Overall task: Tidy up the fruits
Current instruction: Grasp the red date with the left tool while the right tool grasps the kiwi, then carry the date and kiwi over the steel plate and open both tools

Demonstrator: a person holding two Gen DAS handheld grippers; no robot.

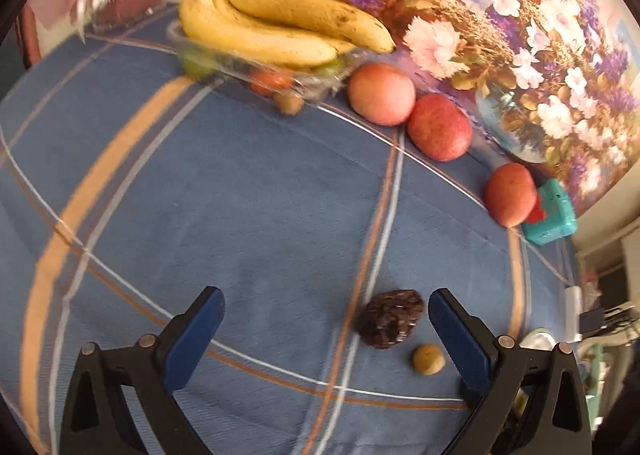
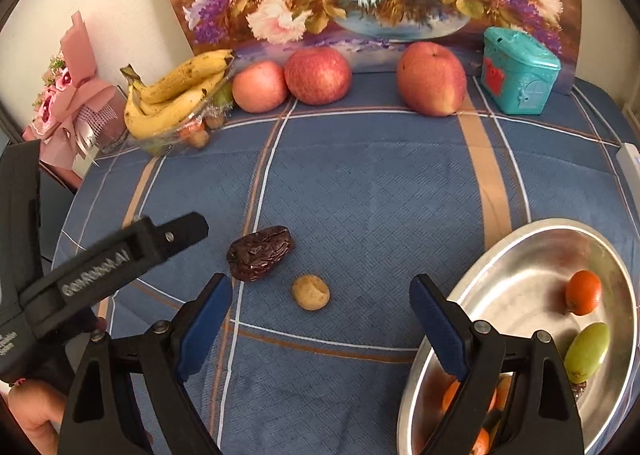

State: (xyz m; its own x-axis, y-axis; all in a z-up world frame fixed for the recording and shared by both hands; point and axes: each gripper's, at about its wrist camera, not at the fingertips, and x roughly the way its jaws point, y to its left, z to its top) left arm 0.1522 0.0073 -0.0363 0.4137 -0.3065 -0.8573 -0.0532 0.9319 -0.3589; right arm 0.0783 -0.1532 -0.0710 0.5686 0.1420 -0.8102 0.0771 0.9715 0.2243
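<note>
Now | date (image 1: 391, 319) near left tool's (image 1: 326, 309) right finger | jaws apart

I see a matt woven cloth (image 2: 360, 183) with a quilted texture, a polished metal tray (image 2: 520, 279) with blurred reflections, a wrinkled glossy date (image 2: 260, 253), a dull tan nut (image 2: 311, 292), a glossy teal plastic box (image 2: 518, 71), crinkled clear plastic container (image 1: 320, 83), and ribbed blue pads (image 2: 206, 329) on matt black plastic.
</note>
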